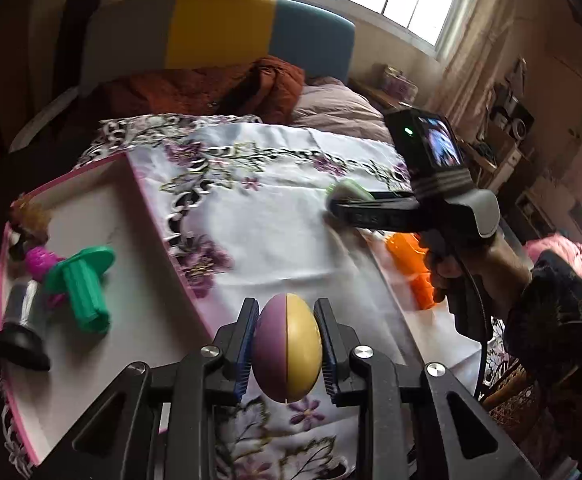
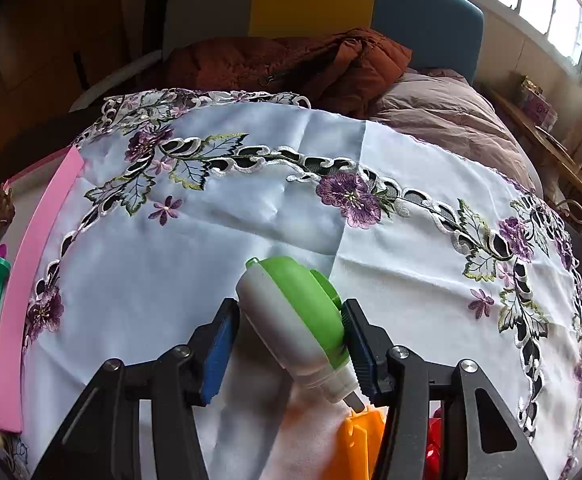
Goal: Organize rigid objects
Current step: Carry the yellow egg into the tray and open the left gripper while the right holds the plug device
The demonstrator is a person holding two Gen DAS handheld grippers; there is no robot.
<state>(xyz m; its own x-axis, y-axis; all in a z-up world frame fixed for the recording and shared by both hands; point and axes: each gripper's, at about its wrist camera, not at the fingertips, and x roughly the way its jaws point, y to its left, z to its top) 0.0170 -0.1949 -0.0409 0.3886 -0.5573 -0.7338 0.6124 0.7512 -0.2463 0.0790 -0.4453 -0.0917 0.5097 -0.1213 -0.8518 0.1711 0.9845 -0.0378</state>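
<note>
My left gripper is shut on a purple-and-yellow egg, held above the embroidered cloth beside the pink-edged tray. The tray holds a teal flanged peg, a magenta piece, a black-and-silver piece and a brown spiky toy. My right gripper is shut on a green-and-white bottle-shaped toy, tilted above the cloth; it also shows in the left wrist view. An orange toy lies under it.
The white floral tablecloth covers the surface. A red object sits by the orange toy. A bed with a rust jacket and mauve duvet lies behind. The tray's pink edge is at left.
</note>
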